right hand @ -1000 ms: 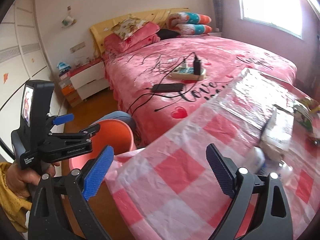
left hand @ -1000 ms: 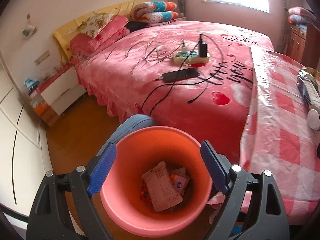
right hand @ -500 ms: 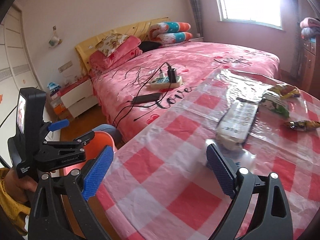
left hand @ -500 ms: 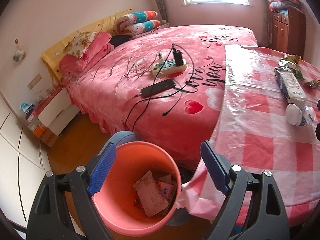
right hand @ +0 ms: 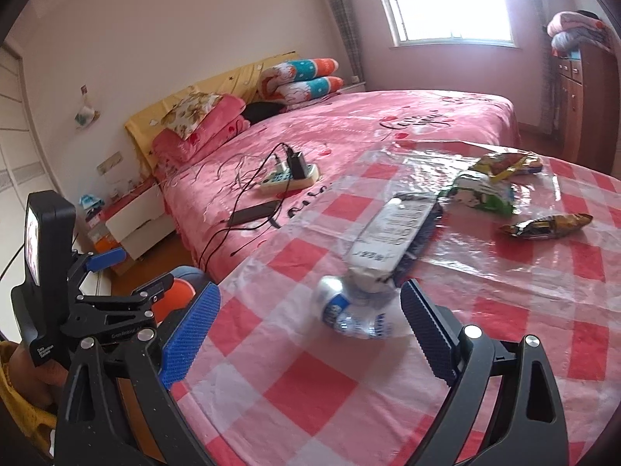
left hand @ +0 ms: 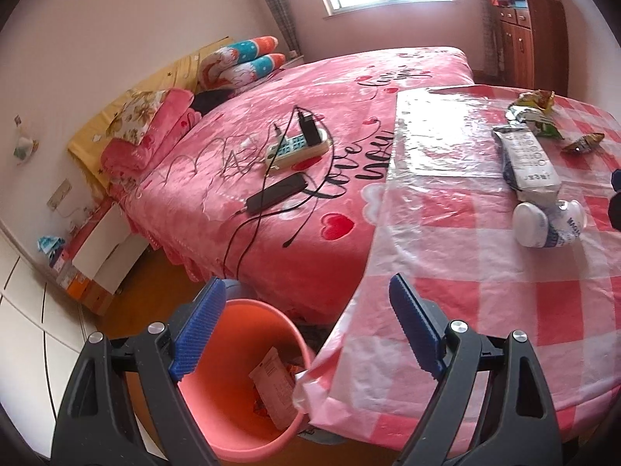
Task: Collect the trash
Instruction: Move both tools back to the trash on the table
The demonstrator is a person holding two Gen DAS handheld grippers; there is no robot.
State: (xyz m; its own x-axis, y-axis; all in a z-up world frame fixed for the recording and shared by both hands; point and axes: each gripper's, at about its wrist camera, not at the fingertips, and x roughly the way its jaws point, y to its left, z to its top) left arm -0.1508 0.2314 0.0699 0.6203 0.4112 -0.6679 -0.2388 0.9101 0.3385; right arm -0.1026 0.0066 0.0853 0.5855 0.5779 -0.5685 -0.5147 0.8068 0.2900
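Beside the bed, an orange bin [left hand: 240, 388] stands on the floor at the tabletop's [left hand: 485, 295] edge, with a pale wrapper [left hand: 273, 384] and a few smaller scraps already inside, so part of the collecting looks done. More is left on the checked cloth: a crushed plastic bottle [right hand: 355, 312], a long white-and-black packet [right hand: 396, 237] touching it, a green snack bag [right hand: 483, 192], a yellow snack bag [right hand: 508, 163] just behind that, and a dark gold wrapper [right hand: 547, 225] lying apart to the side. I judge the job as somewhere short of halfway, with five pieces to go.

The left gripper [left hand: 306, 334] hangs over the bin's rim and the cloth's corner, its fingers spread wide with nothing between them. The right gripper [right hand: 306, 326] points at the bottle, fingers equally wide and empty; the bottle lies just ahead of the tips, not yet between them. It seems the likeliest next pick, being nearest.
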